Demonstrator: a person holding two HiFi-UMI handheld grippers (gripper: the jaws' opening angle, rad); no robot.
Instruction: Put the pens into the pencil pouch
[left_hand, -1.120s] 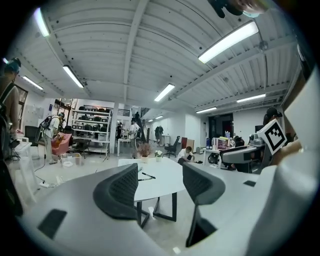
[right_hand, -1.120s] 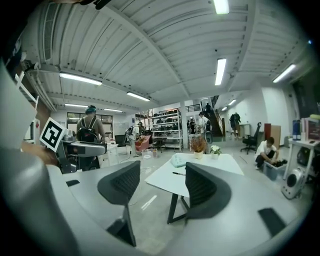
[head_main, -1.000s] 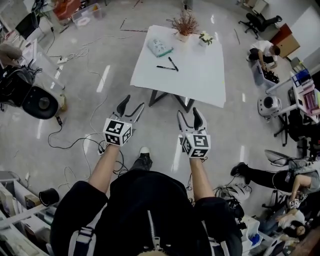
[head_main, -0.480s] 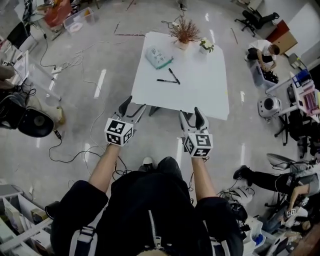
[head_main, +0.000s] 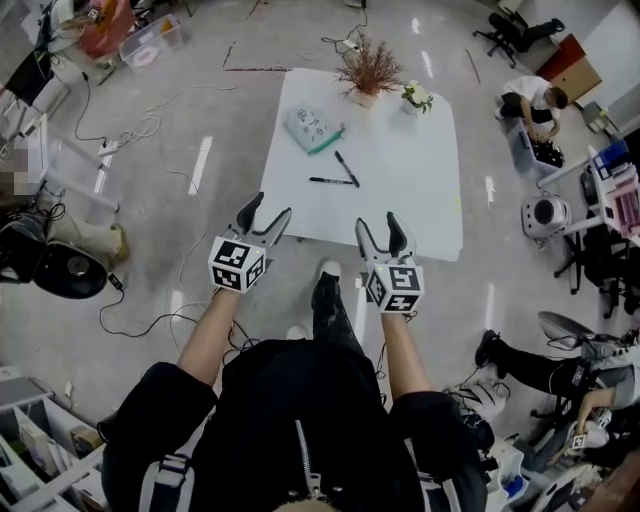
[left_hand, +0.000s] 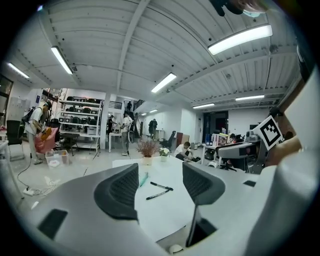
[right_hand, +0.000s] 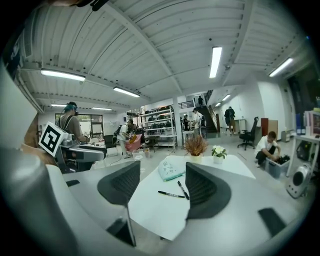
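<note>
Left hand-held gripper (head_main: 270, 205) and right hand-held gripper (head_main: 377, 221) released, empty, short of table (head_main: 400, 200) edge, pens (head_main: 330, 181) beyond

Two pens (head_main: 347, 168) beside pencil pouch (head_main: 313, 129) on white table (head_main: 400, 190), left tool (head_main: 268, 206), right tool (head_main: 378, 222), jaws apart, empty

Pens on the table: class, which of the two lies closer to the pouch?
The slanted pen, its upper end pointing toward the pouch; the other pen lies crosswise, farther from it.
</note>
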